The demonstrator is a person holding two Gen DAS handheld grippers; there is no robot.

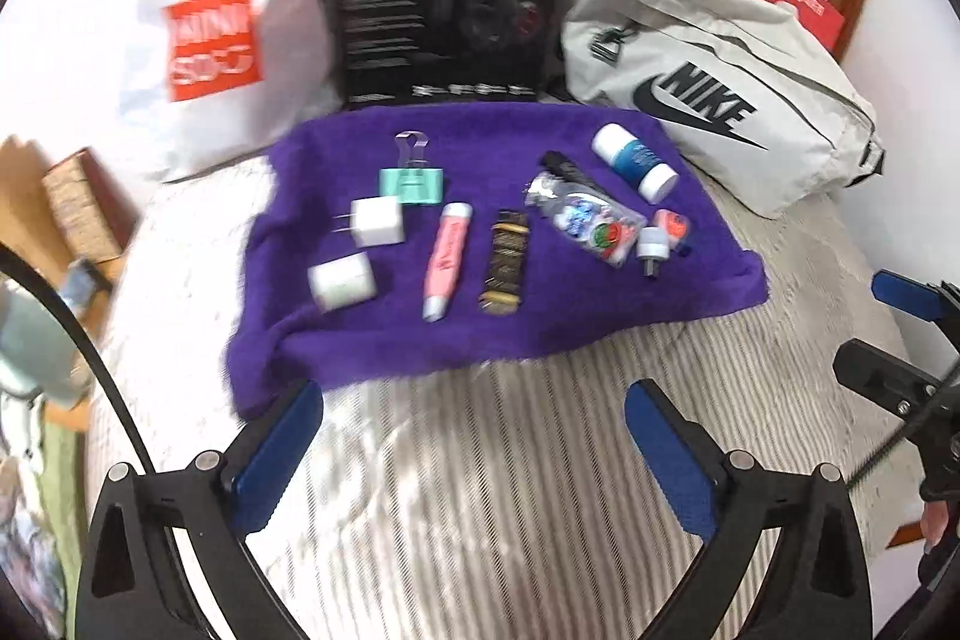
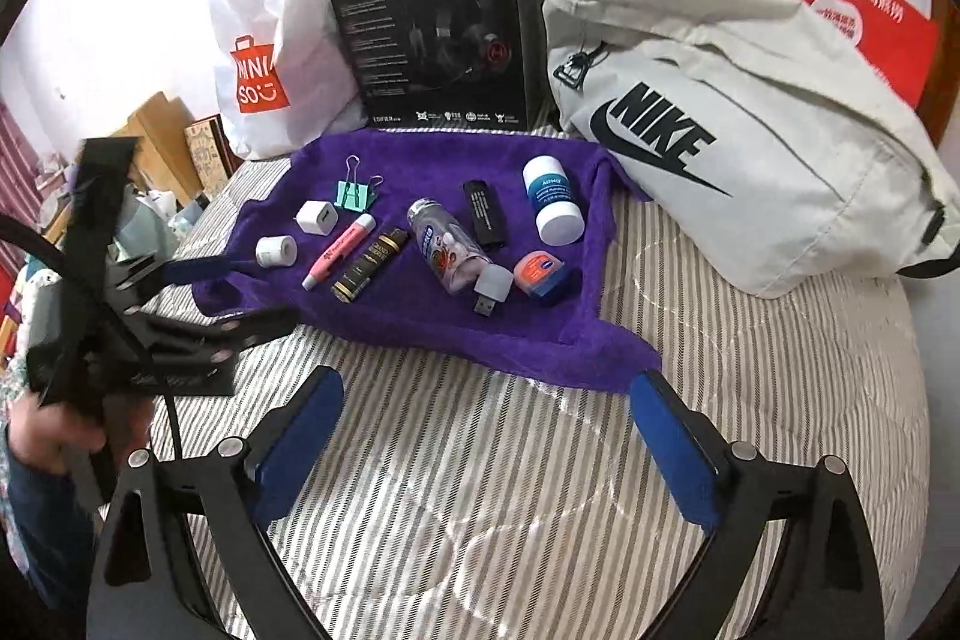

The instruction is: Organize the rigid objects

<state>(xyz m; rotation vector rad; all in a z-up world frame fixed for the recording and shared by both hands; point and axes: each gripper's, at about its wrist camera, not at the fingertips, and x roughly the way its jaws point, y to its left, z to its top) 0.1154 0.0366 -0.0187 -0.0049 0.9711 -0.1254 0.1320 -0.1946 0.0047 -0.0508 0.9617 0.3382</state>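
Ten small rigid items lie on one purple towel [image 2: 420,322] spread over a striped bedcover [image 2: 480,490]. From left to right in the right wrist view: one white tape roll [image 2: 276,251], one white charger cube [image 2: 318,218], one mint binder clip [image 2: 357,194], one pink tube [image 2: 339,250], one dark brown tube with gold bands [image 2: 370,265], one clear bottle with a printed label [image 2: 447,250], one black USB stick [image 2: 485,213], one small white USB plug light [image 2: 493,285], one orange-lidded tin [image 2: 539,271] just beside it, and one white and blue jar [image 2: 552,199].

Behind the towel stand four larger things: one white bag printed "MINISO" [image 2: 264,64], one black headset box reading "HECATE" and "G2" [image 2: 444,34], one pale grey bag lettered "NIKE" [image 2: 720,124], and one red paper bag [image 2: 840,4] whose writing is too small to read.

Both tools hover over the bare bedcover, short of the towel. The left gripper [image 1: 474,421] has its blue-padded fingers spread wide, holding nothing. The right gripper [image 2: 486,412] likewise stands with its fingers well apart and nothing between them.
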